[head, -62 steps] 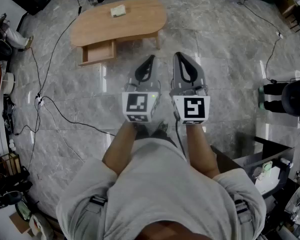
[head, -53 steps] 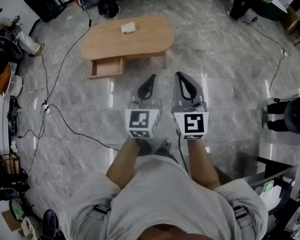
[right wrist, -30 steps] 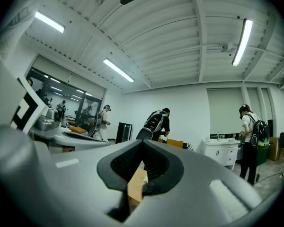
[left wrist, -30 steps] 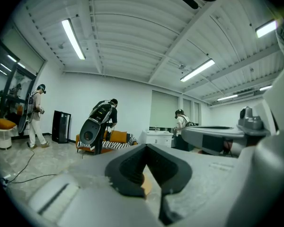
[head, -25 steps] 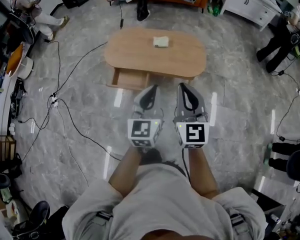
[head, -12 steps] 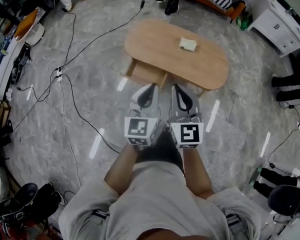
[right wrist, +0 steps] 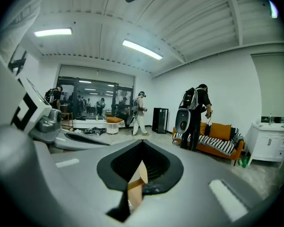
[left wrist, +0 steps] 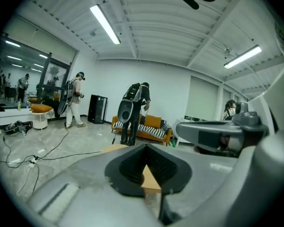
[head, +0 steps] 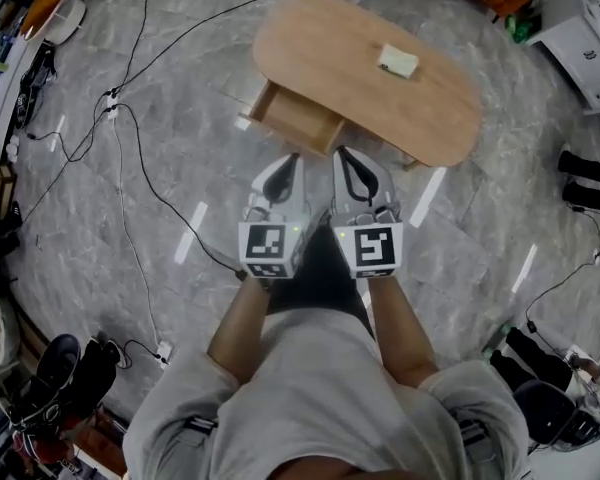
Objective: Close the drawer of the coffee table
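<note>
Drawer (head: 298,128) juts open from the near side of the oval wooden bench (head: 330,48), just ahead of me and nearer my left gripper (head: 290,160) than my right gripper (head: 344,154), both with jaws pressed together on nothing and not yet touching it.

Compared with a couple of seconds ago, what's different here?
The person has walked up to the table: it and its open drawer now lie just ahead of the left gripper and right gripper, no longer far off. Nothing was grabbed or released. Unchanged: both grippers shut, empty, side by side; drawer open; small block on the tabletop.
</note>
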`<action>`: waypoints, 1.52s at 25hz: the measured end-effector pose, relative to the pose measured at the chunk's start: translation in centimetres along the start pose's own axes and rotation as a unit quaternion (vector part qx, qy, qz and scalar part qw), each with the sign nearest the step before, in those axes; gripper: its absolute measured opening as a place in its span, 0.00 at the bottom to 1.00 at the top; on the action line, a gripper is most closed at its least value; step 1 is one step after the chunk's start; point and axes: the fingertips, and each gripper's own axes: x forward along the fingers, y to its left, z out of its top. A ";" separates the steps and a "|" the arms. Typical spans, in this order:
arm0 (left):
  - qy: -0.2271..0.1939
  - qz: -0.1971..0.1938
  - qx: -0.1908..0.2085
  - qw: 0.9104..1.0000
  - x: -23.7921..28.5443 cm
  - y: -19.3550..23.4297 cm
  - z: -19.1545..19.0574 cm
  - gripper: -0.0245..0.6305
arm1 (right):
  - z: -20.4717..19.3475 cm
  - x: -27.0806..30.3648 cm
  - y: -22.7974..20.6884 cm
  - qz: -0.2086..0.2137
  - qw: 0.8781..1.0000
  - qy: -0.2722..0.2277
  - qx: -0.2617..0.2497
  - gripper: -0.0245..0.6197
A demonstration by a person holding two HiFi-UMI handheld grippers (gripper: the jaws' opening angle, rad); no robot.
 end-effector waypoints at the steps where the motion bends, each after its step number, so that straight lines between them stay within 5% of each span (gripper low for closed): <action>1: 0.008 0.004 0.001 1.000 1.0 0.2 -0.5 0.07 | -0.6 0.7 -0.5 0.008 1.000 0.007 0.001 0.05; 15: 0.127 0.016 -0.006 0.992 12.9 0.9 -13.1 0.07 | -16.7 6.0 -8.8 0.052 0.994 0.095 0.016 0.05; 22: 0.200 -0.017 0.020 0.979 16.2 2.5 -22.3 0.07 | -25.3 8.8 -9.3 0.061 0.989 0.133 0.022 0.05; 34: 0.261 -0.077 0.077 0.959 19.1 6.4 -28.6 0.07 | -35.9 11.7 -7.4 0.052 0.974 0.204 0.082 0.05; 38: 0.288 -0.118 0.108 0.944 21.2 6.6 -31.4 0.07 | -39.3 12.4 -8.5 0.027 0.969 0.229 0.093 0.05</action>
